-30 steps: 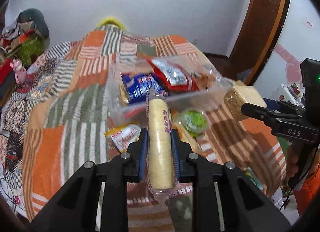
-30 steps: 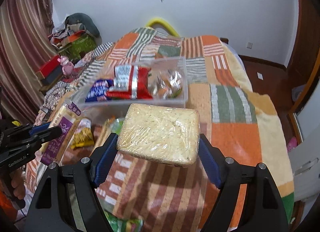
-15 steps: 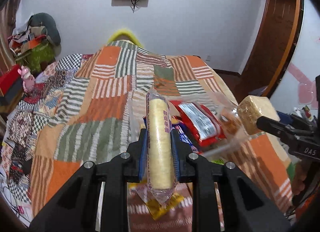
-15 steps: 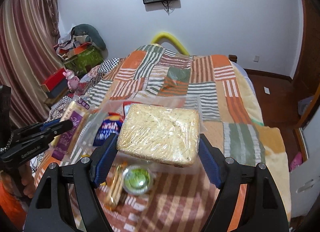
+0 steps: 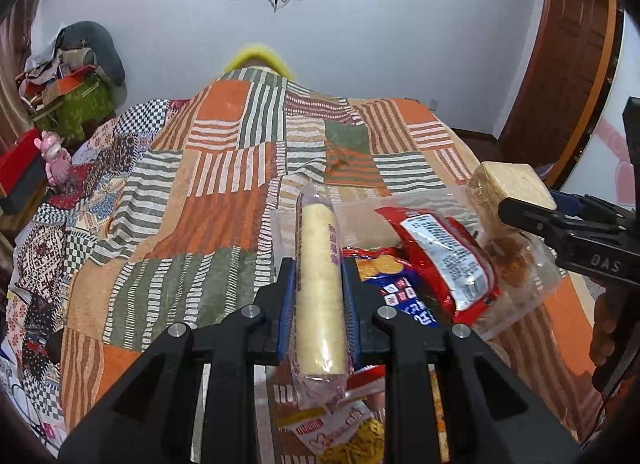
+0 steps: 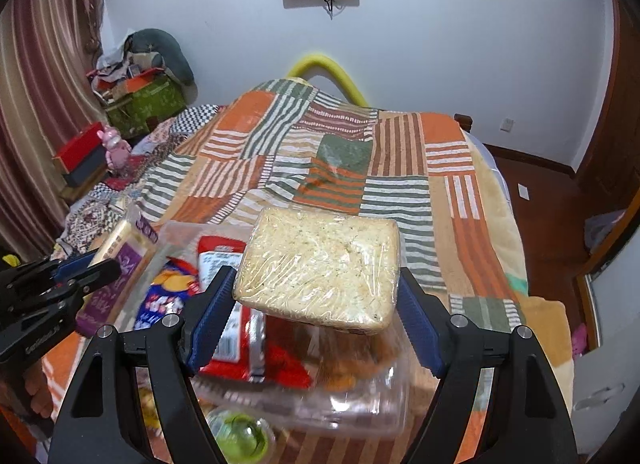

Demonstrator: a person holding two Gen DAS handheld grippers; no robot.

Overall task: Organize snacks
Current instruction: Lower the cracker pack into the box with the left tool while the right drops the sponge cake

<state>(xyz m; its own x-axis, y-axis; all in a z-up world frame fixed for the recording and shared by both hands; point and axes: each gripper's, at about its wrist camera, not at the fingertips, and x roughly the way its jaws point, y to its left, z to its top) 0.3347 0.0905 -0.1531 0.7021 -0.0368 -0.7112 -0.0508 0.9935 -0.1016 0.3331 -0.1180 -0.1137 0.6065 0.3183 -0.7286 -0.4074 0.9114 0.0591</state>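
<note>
My left gripper [image 5: 319, 296] is shut on a long cream biscuit roll [image 5: 319, 296] in clear wrap, held above the left end of a clear plastic bin [image 5: 536, 288]. My right gripper [image 6: 316, 316] is shut on a square wrapped noodle block [image 6: 320, 268], held above the bin [image 6: 360, 404]. The bin holds a red packet [image 5: 444, 260], a blue packet [image 5: 404, 300] and an orange snack. The right gripper with its block [image 5: 508, 188] shows at the right of the left wrist view; the left gripper with its roll [image 6: 116, 252] shows at the left of the right wrist view.
The bin sits on a bed with an orange, green and white striped patchwork quilt [image 5: 224, 204]. A green cup [image 6: 240, 436] and yellow snack packets [image 5: 344, 428] lie in front of the bin. Boxes and a pink toy [image 6: 116, 144] stand left of the bed.
Both grippers have moved forward over the bin, each still holding its snack. The bin now sits lower and closer in both views.
</note>
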